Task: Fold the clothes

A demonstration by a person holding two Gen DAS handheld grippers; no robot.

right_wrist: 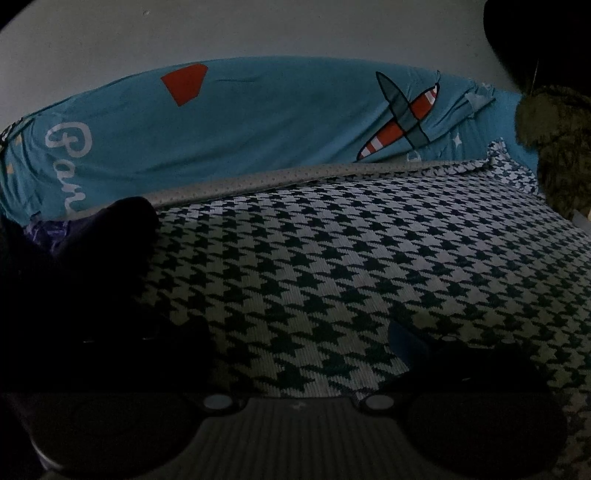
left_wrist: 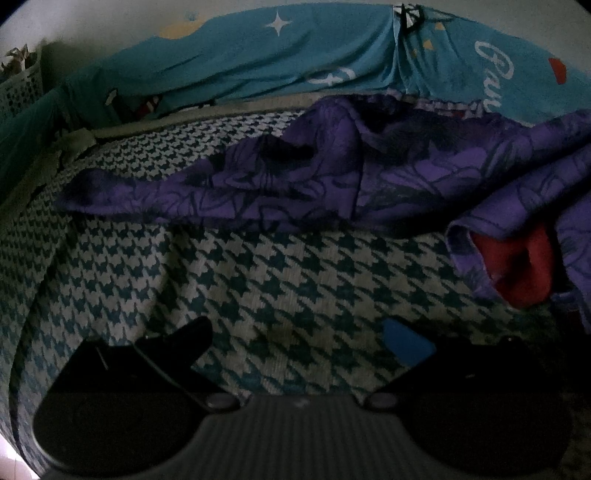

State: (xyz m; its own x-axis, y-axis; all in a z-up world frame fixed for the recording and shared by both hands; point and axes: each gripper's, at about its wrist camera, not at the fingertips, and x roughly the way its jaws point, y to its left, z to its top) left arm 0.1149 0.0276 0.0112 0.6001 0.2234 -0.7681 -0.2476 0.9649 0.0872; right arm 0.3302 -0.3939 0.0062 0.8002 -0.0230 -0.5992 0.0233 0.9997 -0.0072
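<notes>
A purple flower-patterned garment (left_wrist: 332,177) lies crumpled across the houndstooth cover (left_wrist: 258,280), with a red piece (left_wrist: 517,266) showing inside a fold at its right end. My left gripper (left_wrist: 295,339) is open, low over the cover just in front of the garment and touching nothing. In the right wrist view a dark edge of the garment (right_wrist: 92,251) covers the left side and hides the left finger. My right gripper (right_wrist: 299,343) hangs open over bare houndstooth cover (right_wrist: 369,258); its blue-padded right finger (right_wrist: 410,343) shows dimly.
A teal printed sheet (left_wrist: 258,62) drapes along the back by the pale wall (right_wrist: 258,29). A white lattice basket (left_wrist: 18,88) stands at the far left. A green fuzzy object (right_wrist: 561,147) sits at the right edge of the bed.
</notes>
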